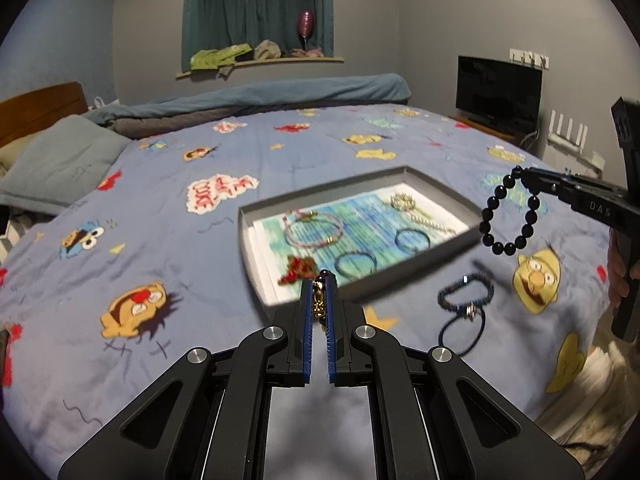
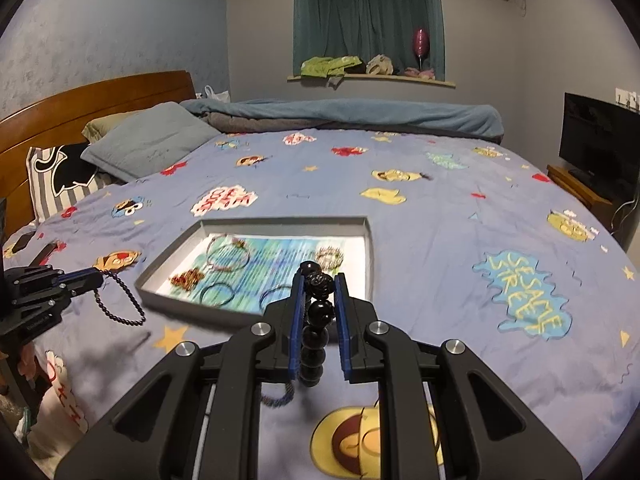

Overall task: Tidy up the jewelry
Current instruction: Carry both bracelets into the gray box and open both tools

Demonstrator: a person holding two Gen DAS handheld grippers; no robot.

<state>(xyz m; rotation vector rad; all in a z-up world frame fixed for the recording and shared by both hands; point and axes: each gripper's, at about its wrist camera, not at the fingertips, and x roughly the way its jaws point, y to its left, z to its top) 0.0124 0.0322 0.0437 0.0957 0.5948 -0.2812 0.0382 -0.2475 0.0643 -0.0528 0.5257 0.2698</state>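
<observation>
A shallow grey tray (image 1: 436,186) (image 2: 280,222) lies on the bed and holds several pieces: a pink bracelet (image 1: 314,230), a red ornament (image 1: 298,268), two dark rings (image 1: 412,240) and a silver piece (image 1: 402,201). My left gripper (image 1: 320,286) is shut on a thin dark beaded chain with a gold charm (image 1: 318,300); the chain hangs from it in the right wrist view (image 2: 120,300). My right gripper (image 2: 318,280) is shut on a black bead bracelet (image 2: 318,312), seen dangling right of the tray in the left wrist view (image 1: 508,216). A dark blue braided bracelet (image 1: 466,298) lies on the bedspread near the tray.
The bed has a blue cartoon-print bedspread (image 2: 440,220), pillows (image 2: 148,144) and a rolled blanket (image 2: 360,114) at the far side. A wooden headboard (image 2: 92,100) is at the left. A TV (image 2: 600,144) stands on a stand to the right.
</observation>
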